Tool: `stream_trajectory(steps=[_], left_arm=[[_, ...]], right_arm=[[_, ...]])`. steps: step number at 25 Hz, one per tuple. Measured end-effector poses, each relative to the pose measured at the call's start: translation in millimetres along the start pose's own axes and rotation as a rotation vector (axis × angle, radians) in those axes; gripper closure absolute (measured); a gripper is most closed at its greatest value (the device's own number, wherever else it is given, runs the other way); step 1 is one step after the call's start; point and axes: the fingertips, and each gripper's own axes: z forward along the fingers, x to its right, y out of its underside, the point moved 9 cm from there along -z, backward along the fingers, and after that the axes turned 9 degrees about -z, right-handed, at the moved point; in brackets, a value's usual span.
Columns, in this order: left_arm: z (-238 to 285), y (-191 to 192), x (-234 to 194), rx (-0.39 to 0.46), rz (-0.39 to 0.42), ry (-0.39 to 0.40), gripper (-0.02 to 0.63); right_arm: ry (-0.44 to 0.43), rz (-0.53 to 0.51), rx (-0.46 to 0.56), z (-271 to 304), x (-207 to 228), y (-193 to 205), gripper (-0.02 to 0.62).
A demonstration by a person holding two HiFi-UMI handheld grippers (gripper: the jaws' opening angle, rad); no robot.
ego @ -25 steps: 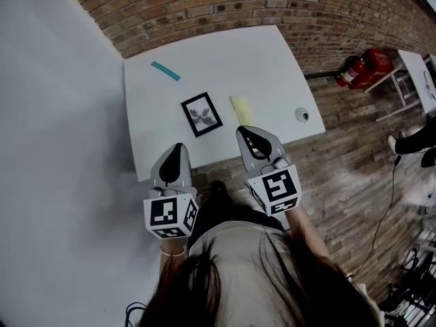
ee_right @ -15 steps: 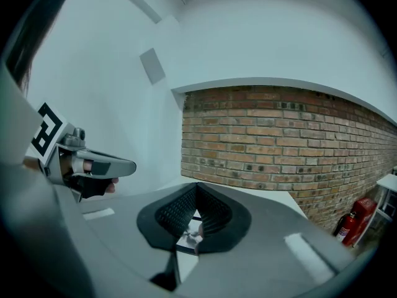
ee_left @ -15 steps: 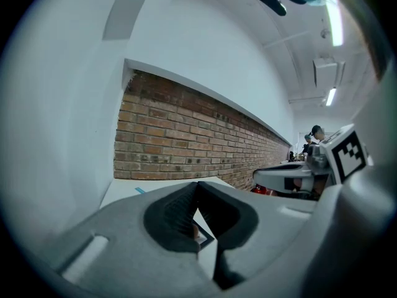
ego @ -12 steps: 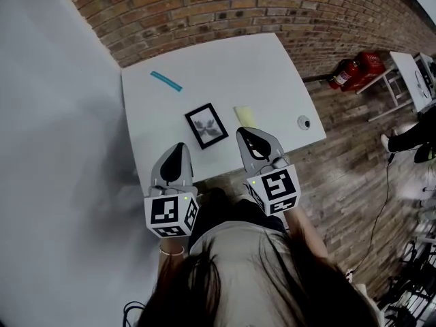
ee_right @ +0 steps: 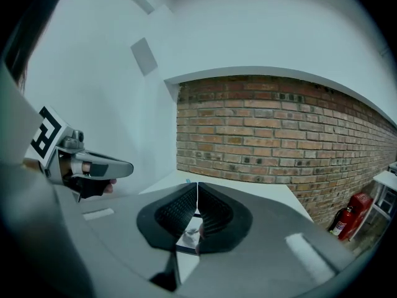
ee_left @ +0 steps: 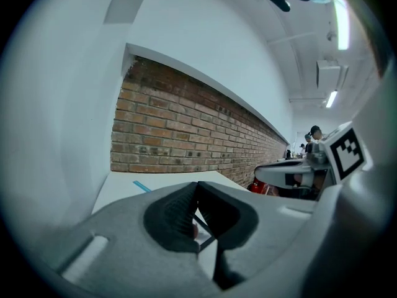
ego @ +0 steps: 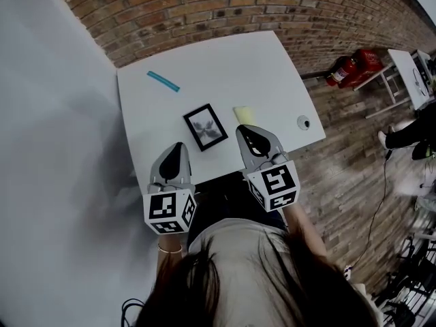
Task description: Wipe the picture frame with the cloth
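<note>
While a person stands at the near edge of a white counter, the head view shows the picture frame lying flat on it, a black border around a grey print. The pale yellow cloth lies just right of the frame. A teal strip sits well beyond the frame to its left, and a small round object rests farther right of the frame, past the cloth, at the counter's edge. The left gripper points toward the frame from its near left. The right gripper points in from the frame's near right, its tip over the cloth's near end; contact cannot be judged.

In the left gripper view, the jaws of the left gripper are pressed together with nothing between them. A corner of the frame shows through the gap below the tips, the teal strip lies beyond the frame, and the right gripper juts in to the frame's right.

In the right gripper view, the jaws of the right gripper likewise meet, empty. The frame shows through their gap, the left gripper is to its left, and a brick wall and a red fire extinguisher stand beyond.
</note>
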Motion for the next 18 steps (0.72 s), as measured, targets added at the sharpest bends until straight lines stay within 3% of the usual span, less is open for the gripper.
stream_trajectory(steps=[18], left_arm=[[56, -4, -1, -0.034, -0.026, -0.046, 0.606]], right_arm=[[-0.051, 0.007, -0.115, 45, 46, 38, 0.568]])
